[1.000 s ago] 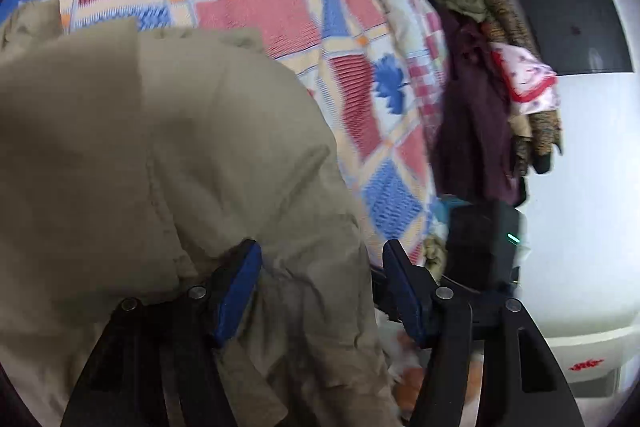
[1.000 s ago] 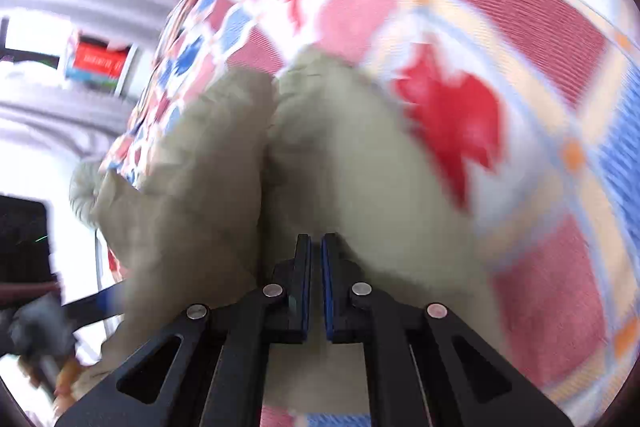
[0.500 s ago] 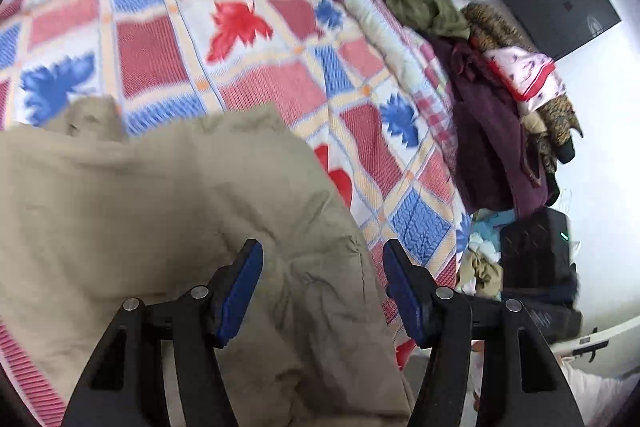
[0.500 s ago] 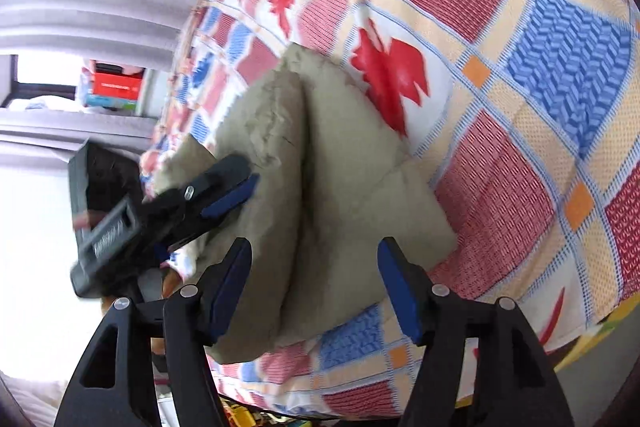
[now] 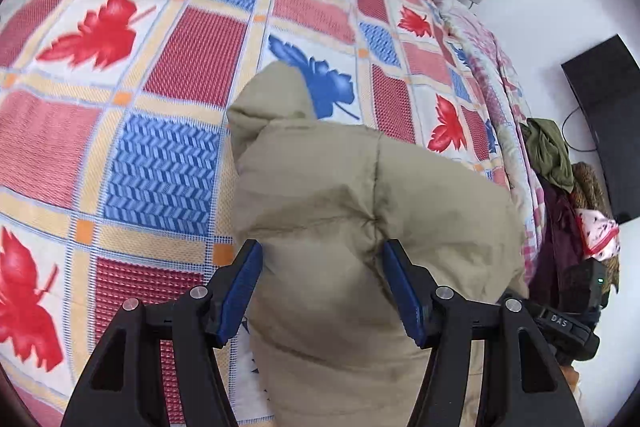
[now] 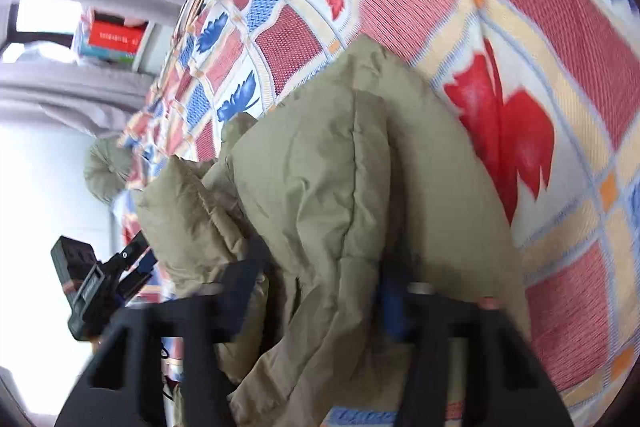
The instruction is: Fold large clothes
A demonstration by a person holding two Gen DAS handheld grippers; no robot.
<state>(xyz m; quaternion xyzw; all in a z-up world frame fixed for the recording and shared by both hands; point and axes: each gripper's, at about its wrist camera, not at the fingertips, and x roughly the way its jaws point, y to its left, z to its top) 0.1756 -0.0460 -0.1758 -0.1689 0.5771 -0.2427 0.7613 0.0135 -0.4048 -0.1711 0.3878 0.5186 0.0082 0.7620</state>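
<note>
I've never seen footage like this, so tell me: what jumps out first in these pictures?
A puffy khaki jacket lies bunched in the middle, on a loud patchwork bedspread of red and blue leaves. The open left gripper straddles the jacket with blue-padded fingers; the right gripper, blurred, also looks open around it. A heap of clothes sits at the bed's right edge.

Bed (image 5: 168,75), red-blue leaf-patterned checked cover; bunched khaki padded jacket (image 5: 360,227) lying directly on it.

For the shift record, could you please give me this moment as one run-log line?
left gripper: open, straddling khaki jacket | right gripper: open around jacket | jacket: bunched on patterned bedspread
</note>
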